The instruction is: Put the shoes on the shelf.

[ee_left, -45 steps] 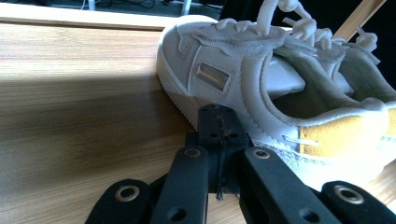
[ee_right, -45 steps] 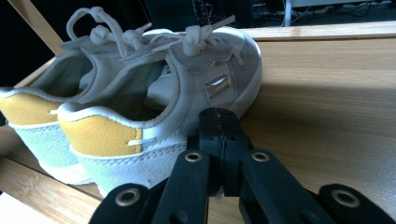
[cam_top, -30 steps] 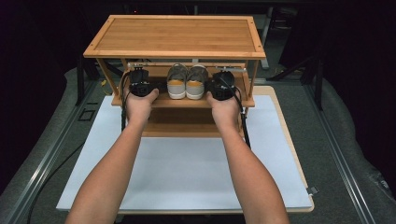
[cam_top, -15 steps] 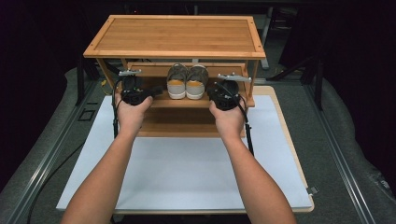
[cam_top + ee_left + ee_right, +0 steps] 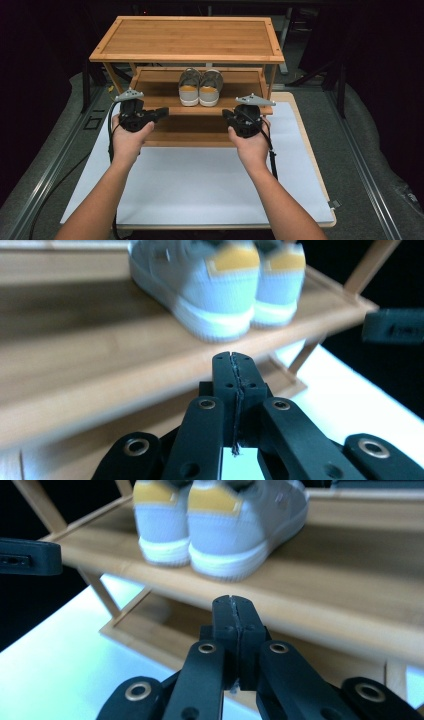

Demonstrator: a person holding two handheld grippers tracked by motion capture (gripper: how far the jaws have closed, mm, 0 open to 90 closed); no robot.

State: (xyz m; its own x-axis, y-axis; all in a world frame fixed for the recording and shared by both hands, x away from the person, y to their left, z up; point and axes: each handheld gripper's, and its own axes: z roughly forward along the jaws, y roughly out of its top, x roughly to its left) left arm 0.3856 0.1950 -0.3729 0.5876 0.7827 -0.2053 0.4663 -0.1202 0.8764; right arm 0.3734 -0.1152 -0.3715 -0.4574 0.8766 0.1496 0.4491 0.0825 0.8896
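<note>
A pair of grey shoes (image 5: 200, 88) with yellow heel tabs and white soles stands heels toward me on the middle shelf (image 5: 155, 89) of a wooden shoe rack (image 5: 190, 37). My left gripper (image 5: 161, 112) hangs in front of the shelf's left end, shut and empty, its jaws angled inward. My right gripper (image 5: 226, 114) is in front of the shelf to the right of the shoes, also shut and empty. In the left gripper view the shut jaws (image 5: 233, 359) point at the shoes (image 5: 220, 285). The right gripper view has the shut jaws (image 5: 233, 602) below the shoes (image 5: 220, 525).
The rack stands at the far end of a white mat (image 5: 200, 175) on a wooden table (image 5: 300, 107). A lower shelf (image 5: 190, 130) lies under the shoes. Dark floor and metal rails (image 5: 45, 170) flank the table. Cables trail from both grippers.
Both hands have drawn back from the middle shelf toward me, and the grippers have turned their jaws inward. The shoes have stayed on the shelf.
</note>
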